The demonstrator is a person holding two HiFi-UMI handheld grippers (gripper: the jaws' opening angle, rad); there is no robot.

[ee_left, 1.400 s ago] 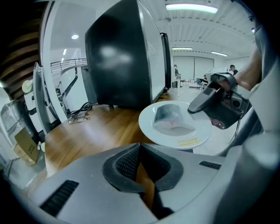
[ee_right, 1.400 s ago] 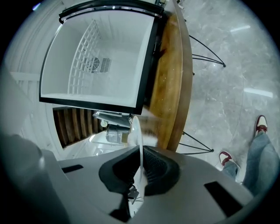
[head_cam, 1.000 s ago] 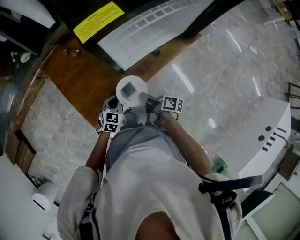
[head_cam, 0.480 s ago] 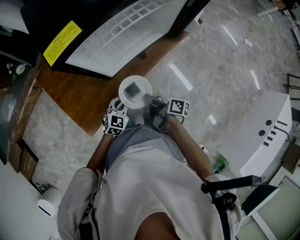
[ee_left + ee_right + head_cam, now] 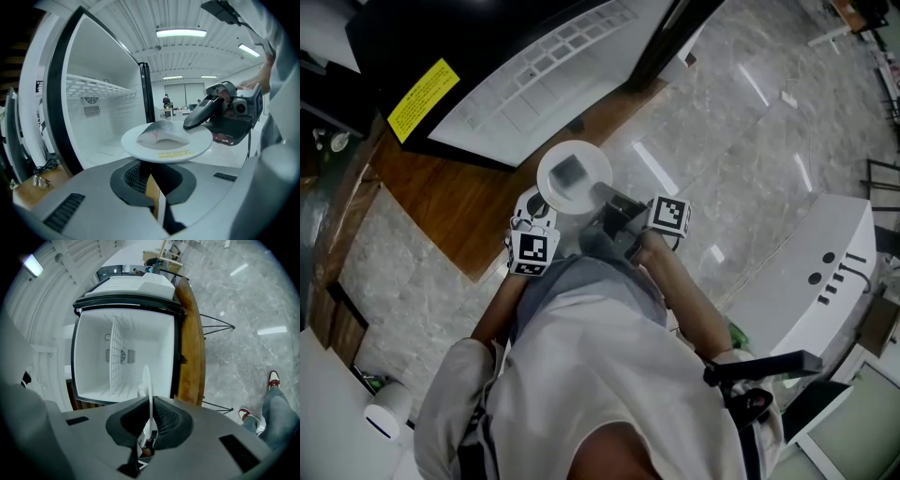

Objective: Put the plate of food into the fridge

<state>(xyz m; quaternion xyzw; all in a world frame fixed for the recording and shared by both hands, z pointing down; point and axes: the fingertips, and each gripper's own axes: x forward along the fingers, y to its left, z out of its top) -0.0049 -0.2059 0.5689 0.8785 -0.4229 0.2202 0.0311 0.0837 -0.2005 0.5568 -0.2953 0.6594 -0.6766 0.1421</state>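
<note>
Plate [image 5: 574,175] is in the air just in front of the open fridge [image 5: 553,66], not past its frame, with a pale wedge of food [image 5: 569,171] lying flat on it. We see the right gripper [image 5: 605,199] clamped on the plate's rim; in the right gripper view the plate [image 5: 149,397] stands edge-on between the pads. The left gripper [image 5: 534,208] sits at the plate's lower left. In its own view the jaws are nearly together with nothing in them, and the plate [image 5: 166,147] floats just above and beyond the tips. We can't tell if it touches them. In the left gripper view the right gripper [image 5: 199,118] reaches in from the right over the rim beside the food [image 5: 161,133]. For room, the fridge [image 5: 124,352] cavity lies straight ahead of the plate. A wire shelf [image 5: 114,355] splits it, the black door frame [image 5: 56,108] runs along the near edge, and a wooden strip [image 5: 459,192] lies under the front. Marble floor [image 5: 750,141] is open to the right, and a white appliance [image 5: 811,272] stands well apart. Against a second ago both grips look the same. The plate sits a little higher and further right in the head view, and the yellow label [image 5: 422,87] has slid left. The person's torso [image 5: 600,384] blocks the lower head view and most of both arms. The kind of food is hard to make out.
</note>
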